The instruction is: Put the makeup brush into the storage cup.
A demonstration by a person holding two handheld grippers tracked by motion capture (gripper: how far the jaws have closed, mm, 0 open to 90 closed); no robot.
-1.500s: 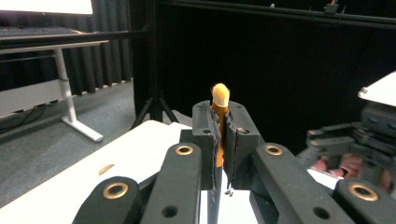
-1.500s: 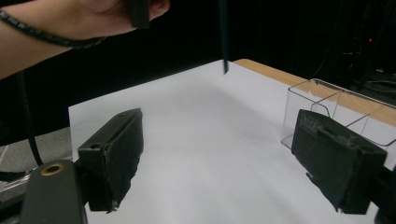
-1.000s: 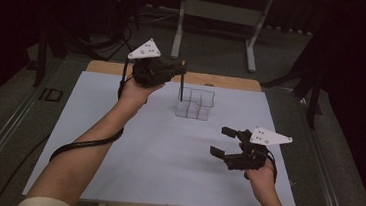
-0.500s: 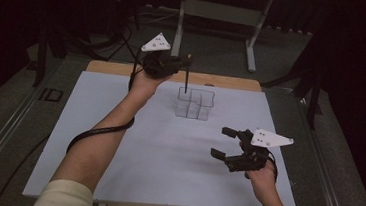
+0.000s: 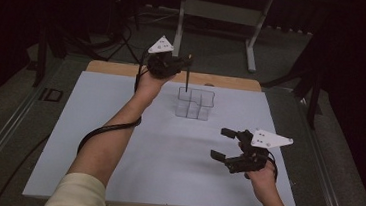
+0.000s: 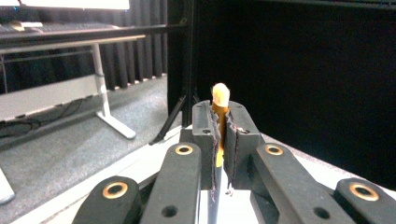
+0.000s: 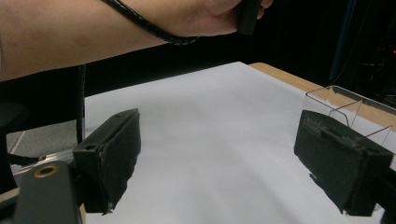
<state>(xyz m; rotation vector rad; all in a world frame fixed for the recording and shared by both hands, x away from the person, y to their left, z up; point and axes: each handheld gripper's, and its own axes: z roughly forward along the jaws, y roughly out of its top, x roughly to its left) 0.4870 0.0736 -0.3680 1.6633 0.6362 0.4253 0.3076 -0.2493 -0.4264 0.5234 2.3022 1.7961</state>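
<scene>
Left forearm reaches far forward across the table, bare skin with a pale sleeve at the elbow, cable looped round it. Left gripper [image 5: 189,58] raised at the far end, grey plate on top, jaws clamped tight on a thin stick (orange-tipped in the left gripper view) that hangs straight down from them. Right hand [image 5: 260,176] low at the near right, wrist roughly level. Right gripper [image 5: 223,144] points left, jaws spread wide apart, nothing between the pads [image 7: 112,149].
</scene>
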